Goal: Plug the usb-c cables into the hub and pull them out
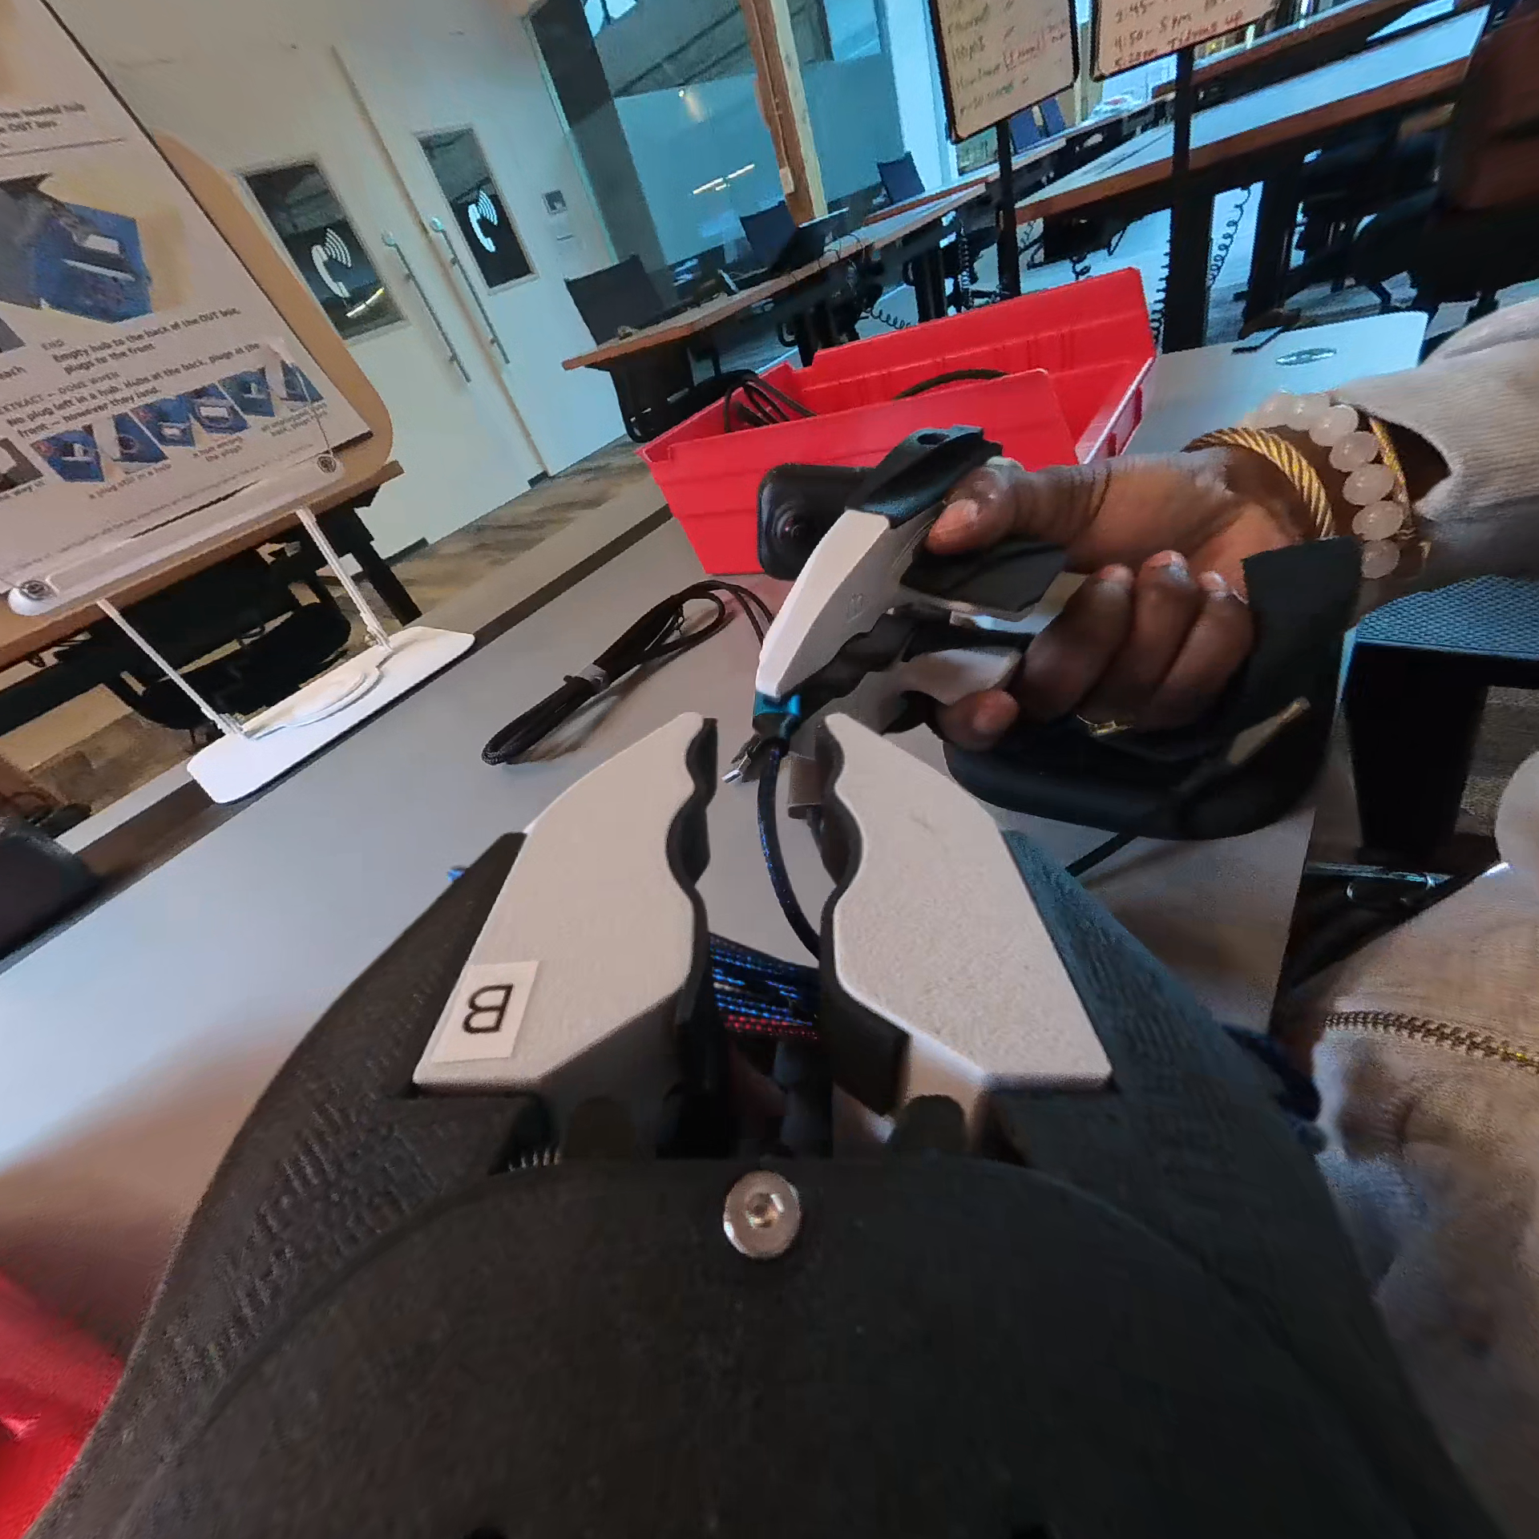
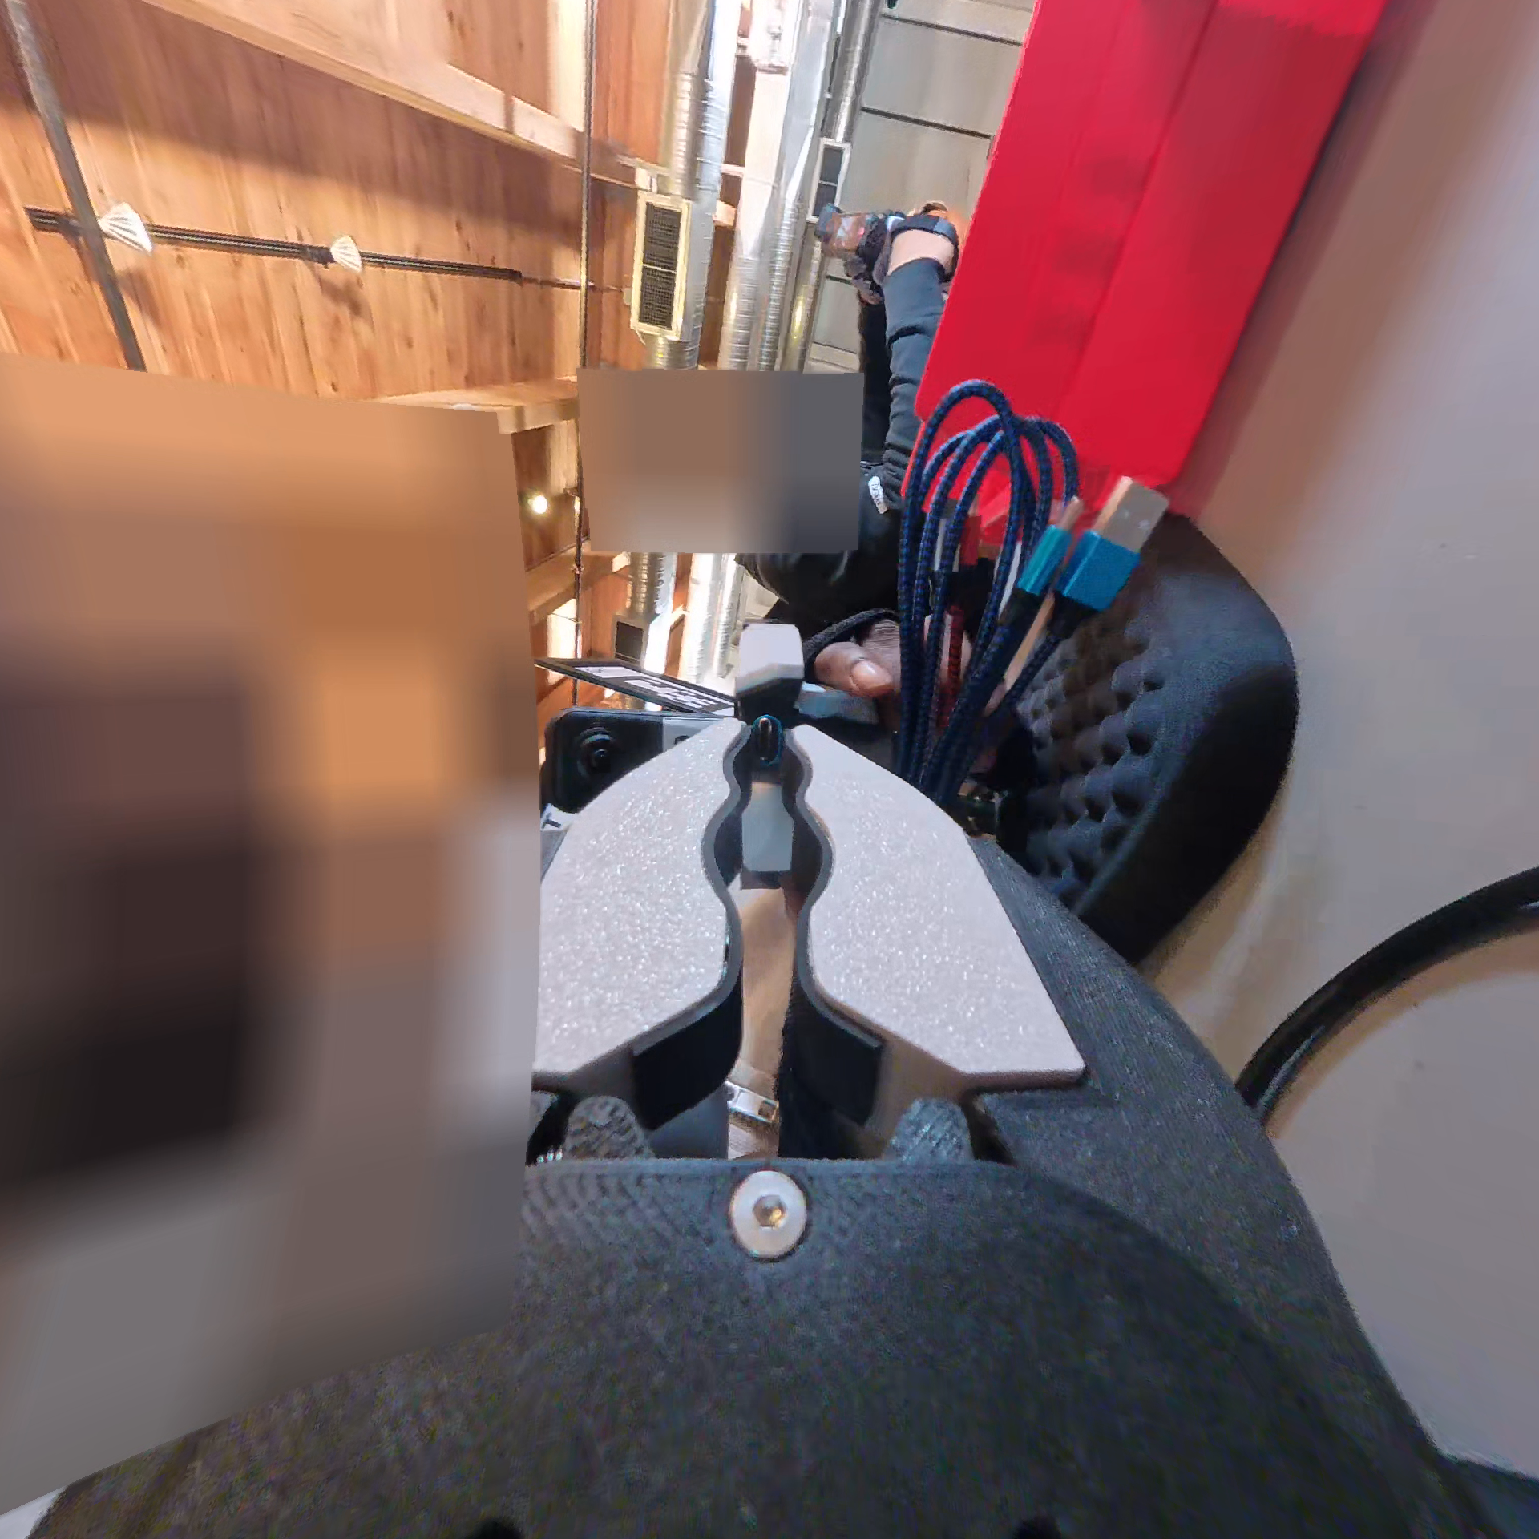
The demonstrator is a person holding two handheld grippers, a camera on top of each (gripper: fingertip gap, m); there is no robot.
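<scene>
Right claw [image 1: 770, 708] pinching blue usb-c plug [image 1: 776, 714] just beyond spread left claw [image 1: 766, 749]; black cables [image 1: 758, 404] in far red bin [image 1: 899, 433].

I saw a blue-collared plug [image 1: 774, 714] pinched at its collar, its dark braided cable [image 1: 779, 841] curving down beside the grey hub [image 1: 801, 779].
</scene>
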